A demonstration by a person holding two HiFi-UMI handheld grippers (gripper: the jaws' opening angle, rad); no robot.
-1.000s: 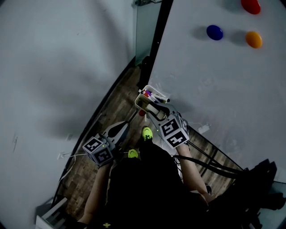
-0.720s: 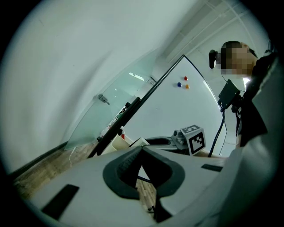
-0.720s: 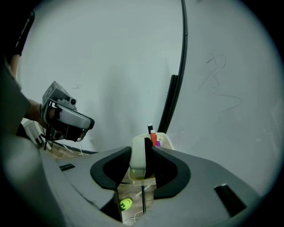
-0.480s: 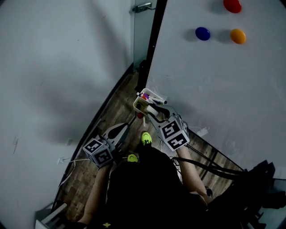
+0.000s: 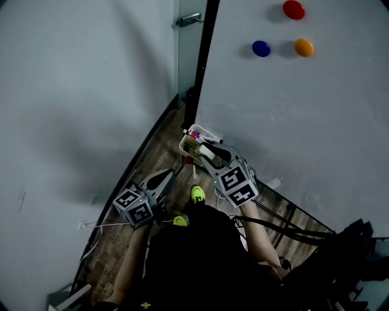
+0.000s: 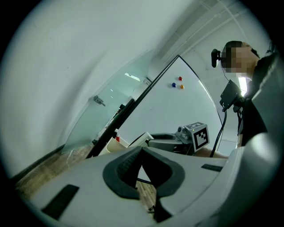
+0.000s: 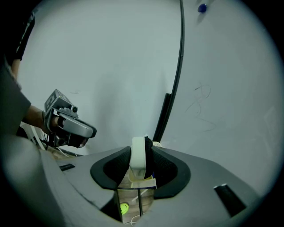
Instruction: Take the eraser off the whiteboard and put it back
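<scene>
The eraser [image 7: 138, 156], white with a dark felt side, stands upright between the pads of my right gripper [image 7: 141, 153], which is shut on it. In the head view this right gripper [image 5: 205, 153] holds the eraser [image 5: 205, 155] just over the small tray [image 5: 184, 140] of markers at the lower left corner of the whiteboard [image 5: 304, 121]. The tray [image 7: 137, 186] shows below the jaws. My left gripper [image 5: 169, 175] hangs lower and to the left over the floor, its jaw tips together and nothing between them [image 6: 141, 153].
Red [image 5: 293, 9], blue [image 5: 261, 48] and orange [image 5: 304, 47] magnets sit high on the board. A glass door with a handle [image 5: 187, 19] stands behind the board's black edge. Cables and stand legs [image 5: 285, 222] cross the wooden floor near the person's green shoes [image 5: 198, 194].
My right gripper has lifted a little with the eraser still in it, above the tray. The left gripper has stayed where it was.
</scene>
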